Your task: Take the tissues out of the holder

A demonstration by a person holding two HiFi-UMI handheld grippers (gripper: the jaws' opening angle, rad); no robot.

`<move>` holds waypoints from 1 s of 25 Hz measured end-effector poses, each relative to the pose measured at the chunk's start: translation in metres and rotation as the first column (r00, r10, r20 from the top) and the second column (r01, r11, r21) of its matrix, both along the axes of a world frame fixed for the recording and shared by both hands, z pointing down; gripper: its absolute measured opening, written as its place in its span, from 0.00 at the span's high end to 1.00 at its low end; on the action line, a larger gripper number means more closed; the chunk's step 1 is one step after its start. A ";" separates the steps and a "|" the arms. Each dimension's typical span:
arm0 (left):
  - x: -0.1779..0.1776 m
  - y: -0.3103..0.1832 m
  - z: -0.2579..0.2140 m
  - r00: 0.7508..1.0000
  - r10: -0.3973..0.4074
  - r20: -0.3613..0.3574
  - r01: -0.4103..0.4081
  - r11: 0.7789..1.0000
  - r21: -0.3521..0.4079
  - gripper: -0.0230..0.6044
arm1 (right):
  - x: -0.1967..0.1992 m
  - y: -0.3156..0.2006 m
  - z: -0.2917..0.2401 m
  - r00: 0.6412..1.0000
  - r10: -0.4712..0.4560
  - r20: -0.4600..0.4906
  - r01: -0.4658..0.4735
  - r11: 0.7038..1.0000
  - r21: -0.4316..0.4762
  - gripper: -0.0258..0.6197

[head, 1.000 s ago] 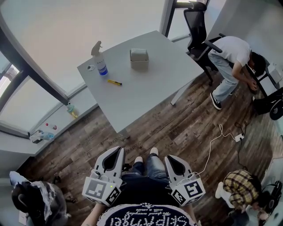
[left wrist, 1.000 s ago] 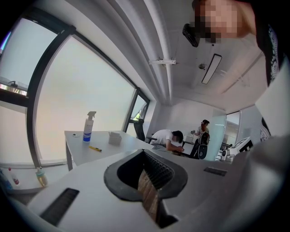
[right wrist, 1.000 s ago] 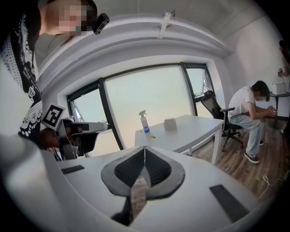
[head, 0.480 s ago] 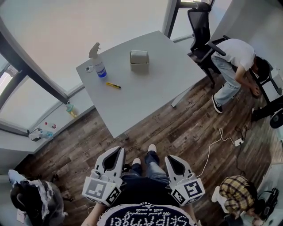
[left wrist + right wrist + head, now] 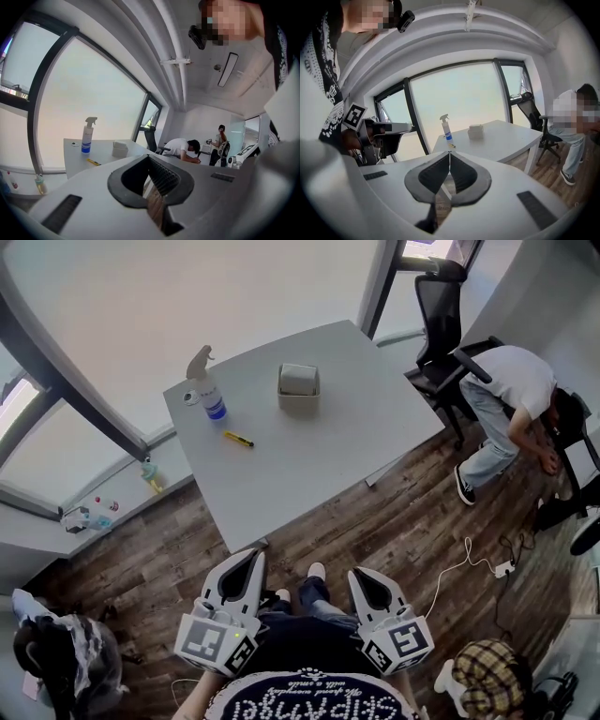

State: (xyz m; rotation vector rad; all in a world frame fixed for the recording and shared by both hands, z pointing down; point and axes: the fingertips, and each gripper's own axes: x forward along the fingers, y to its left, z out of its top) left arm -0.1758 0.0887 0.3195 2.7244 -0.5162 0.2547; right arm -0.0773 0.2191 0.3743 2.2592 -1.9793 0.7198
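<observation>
grey table (image 5: 319,465) ahead: the tissue holder (image 5: 298,382) stands near its far edge, well apart from both tools. left gripper (image 5: 254,556) and right gripper (image 5: 355,573): jaws together, empty.

Dark wood-plank floor (image 5: 375,521), mixed brown tones. Pale grey tabletop (image 5: 328,456) sits at angle near big windows (image 5: 169,296), dark frames, flat bright daylight pouring in. Low white sill (image 5: 122,498) under glass. Black office chair (image 5: 439,315) by far corner. White walls (image 5: 206,117), ceiling strip light (image 5: 227,69), white cable (image 5: 446,563) on floor.
</observation>
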 end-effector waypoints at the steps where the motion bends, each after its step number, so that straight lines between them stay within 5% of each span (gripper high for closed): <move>1: 0.004 -0.001 0.000 1.000 -0.006 0.001 0.006 1.000 0.001 0.96 | 0.005 -0.002 -0.001 1.000 -0.005 0.000 0.005 1.000 0.003 0.94; 25: 0.081 0.019 -0.002 0.997 -0.080 0.006 0.080 0.996 0.032 0.96 | 0.094 0.008 0.003 0.997 -0.066 0.031 0.064 0.997 0.038 0.94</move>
